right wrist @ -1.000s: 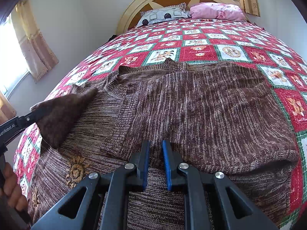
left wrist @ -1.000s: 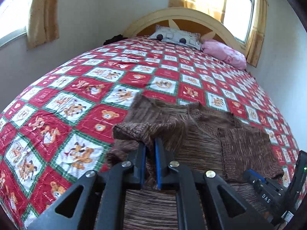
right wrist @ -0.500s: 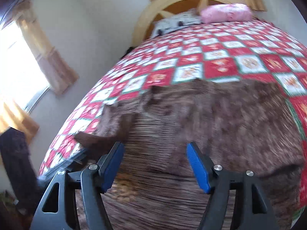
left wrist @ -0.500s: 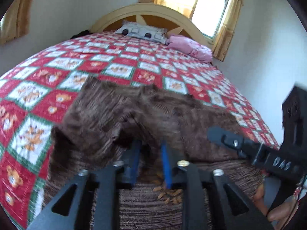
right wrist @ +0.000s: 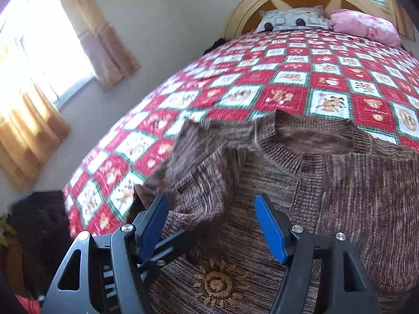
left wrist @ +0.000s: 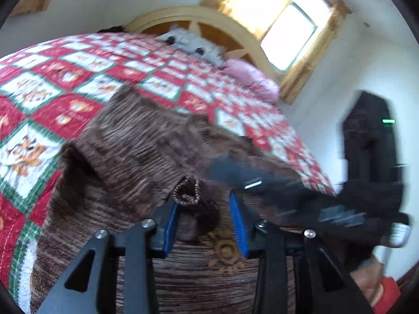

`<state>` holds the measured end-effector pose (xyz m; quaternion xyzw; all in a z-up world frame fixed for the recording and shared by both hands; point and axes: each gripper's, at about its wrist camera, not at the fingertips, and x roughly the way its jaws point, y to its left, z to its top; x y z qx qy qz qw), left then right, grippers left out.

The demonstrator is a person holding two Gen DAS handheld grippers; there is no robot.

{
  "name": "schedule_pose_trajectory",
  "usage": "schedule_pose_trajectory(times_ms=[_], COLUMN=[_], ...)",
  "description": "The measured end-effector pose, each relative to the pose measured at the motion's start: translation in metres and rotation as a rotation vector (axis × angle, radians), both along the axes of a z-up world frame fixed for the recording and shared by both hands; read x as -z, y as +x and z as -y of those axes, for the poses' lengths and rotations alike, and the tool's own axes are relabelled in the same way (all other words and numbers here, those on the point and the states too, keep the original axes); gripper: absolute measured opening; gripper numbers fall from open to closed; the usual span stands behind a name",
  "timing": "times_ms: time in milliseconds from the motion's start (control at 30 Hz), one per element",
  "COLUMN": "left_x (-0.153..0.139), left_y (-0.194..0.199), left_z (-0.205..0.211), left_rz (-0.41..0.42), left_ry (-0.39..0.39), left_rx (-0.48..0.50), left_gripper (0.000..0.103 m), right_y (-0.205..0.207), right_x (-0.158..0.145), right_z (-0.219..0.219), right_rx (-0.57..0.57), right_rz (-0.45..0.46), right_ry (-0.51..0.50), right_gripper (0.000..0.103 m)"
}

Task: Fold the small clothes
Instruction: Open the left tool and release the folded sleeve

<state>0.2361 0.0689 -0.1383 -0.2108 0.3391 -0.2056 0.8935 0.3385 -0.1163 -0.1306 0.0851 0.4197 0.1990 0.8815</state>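
A brown knit sweater [right wrist: 327, 183] lay flat near the foot edge of the bed [right wrist: 288, 78], neck toward the headboard, one sleeve [left wrist: 136, 162] folded in over its body. The left tool [left wrist: 207, 217] had just been opening, and the sleeve's cuff [left wrist: 187, 192] sat loose between its blue pads (touching the left one, as far as could be seen). The right tool [right wrist: 212, 225] stood spread wide above the sweater's chest, pinching nothing, a sun-shaped patch [right wrist: 218, 285] below it.
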Motion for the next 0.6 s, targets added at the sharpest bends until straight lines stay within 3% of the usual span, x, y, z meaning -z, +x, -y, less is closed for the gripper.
schedule_pose_trajectory(times_ms=[167,233,300,467,567,600], left_x=[0.003,0.005,0.005,-0.007,-0.016,-0.017], left_y=[0.005,0.007,0.006,-0.01,-0.029,-0.037], left_z=[0.009,0.009,0.011,0.038,0.028,0.018], left_rz=[-0.033,-0.044,-0.042,0.059,0.074,0.065], left_ry=[0.031,0.025,0.021,0.13,0.119,0.121], left_rx=[0.032,0.036,0.06,0.192,0.216,0.194], left_gripper=[0.053,0.062,0.062,0.062,0.063,0.071], right_y=[0.011,0.011,0.009,0.007,0.007,0.007], right_x=[0.011,0.007,-0.002,-0.032,-0.042,-0.043], right_z=[0.011,0.02,0.023,0.022,0.021,0.022], right_rx=[0.039,0.109,0.151,0.05,0.037,0.027], right_rz=[-0.043,-0.021,0.014,0.038,0.045,0.041], right_ry=[-0.064,-0.154,-0.24,-0.124,-0.096,-0.086], right_gripper=[0.069,0.069,0.066,0.066,0.066,0.066])
